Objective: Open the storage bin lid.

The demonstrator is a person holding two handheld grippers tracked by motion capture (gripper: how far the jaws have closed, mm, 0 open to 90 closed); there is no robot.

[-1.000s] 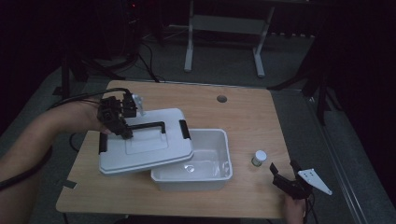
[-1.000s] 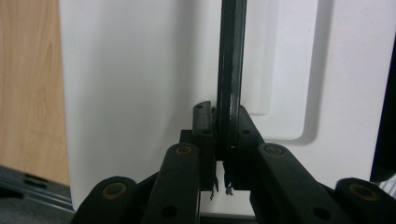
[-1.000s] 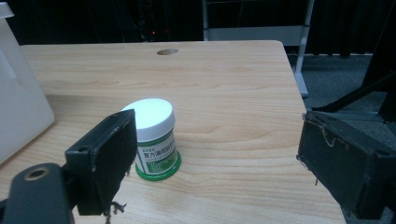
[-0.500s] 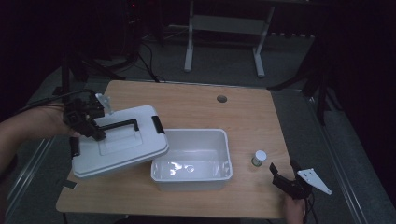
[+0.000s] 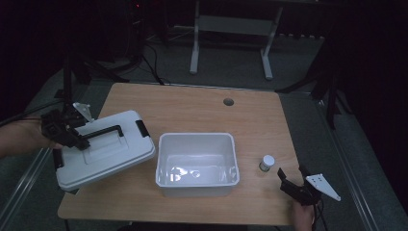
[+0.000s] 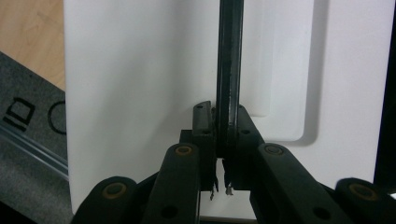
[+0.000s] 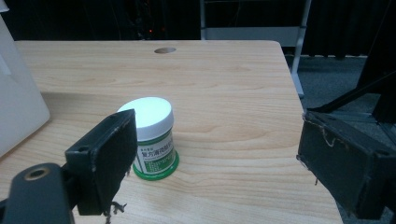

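Left gripper (image 5: pixel 72 136) clamped tight on the black handle (image 5: pixel 103 131) of the white lid (image 5: pixel 103 154), lid tilted over the table's (image 5: pixel 192 110) left edge, probably clear of the open white bin (image 5: pixel 197 163). Small white-capped jar (image 5: pixel 266 162) right of bin. Right gripper (image 5: pixel 294 185) near jar, jaws wide, holding nothing.
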